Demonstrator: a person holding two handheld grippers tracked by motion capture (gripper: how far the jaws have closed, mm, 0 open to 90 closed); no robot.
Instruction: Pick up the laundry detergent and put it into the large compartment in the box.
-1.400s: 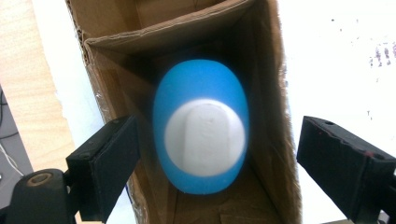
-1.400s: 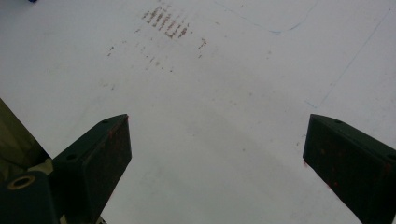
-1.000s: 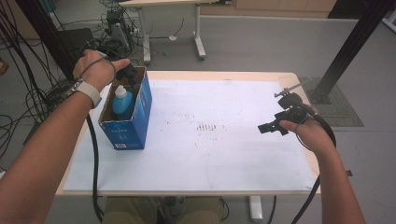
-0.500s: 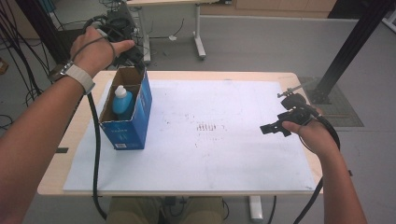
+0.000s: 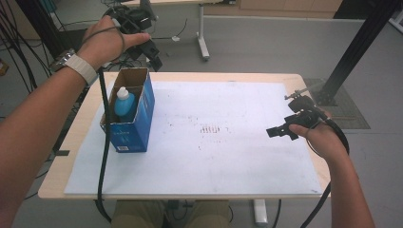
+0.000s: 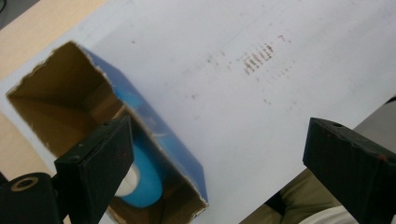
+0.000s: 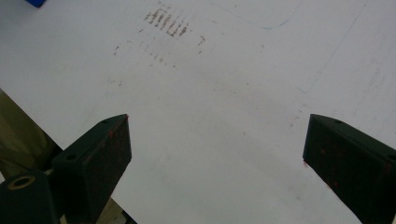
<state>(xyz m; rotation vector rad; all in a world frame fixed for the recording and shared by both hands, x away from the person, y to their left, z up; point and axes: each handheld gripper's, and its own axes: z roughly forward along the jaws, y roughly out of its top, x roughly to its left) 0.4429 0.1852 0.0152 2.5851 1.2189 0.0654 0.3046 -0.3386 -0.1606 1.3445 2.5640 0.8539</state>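
Observation:
An open-topped blue cardboard box (image 5: 129, 118) stands at the left of the white sheet (image 5: 214, 156), with a blue bottle (image 5: 124, 104) with a white cap upright inside it. My left gripper (image 5: 153, 52) is raised above and behind the box, open and holding nothing. Its own view looks down into the box (image 6: 154, 135), where the bottle (image 6: 144, 179) shows behind the left jaw. My right gripper (image 5: 275, 131) hovers low over the right side of the sheet, open and empty, with bare sheet (image 7: 224, 116) between its jaws.
A patch of brown marks (image 5: 211, 129) lies near the sheet's middle. The wooden table edge (image 5: 57, 187) frames the sheet. Behind the table stand a desk leg (image 5: 203, 42) and a black post (image 5: 351, 52). Cables (image 5: 102, 156) trail from the left gripper past the box.
My left hand has lifted away from the box top, up and toward the far side. The bottle stays in the box. My right gripper has barely moved.

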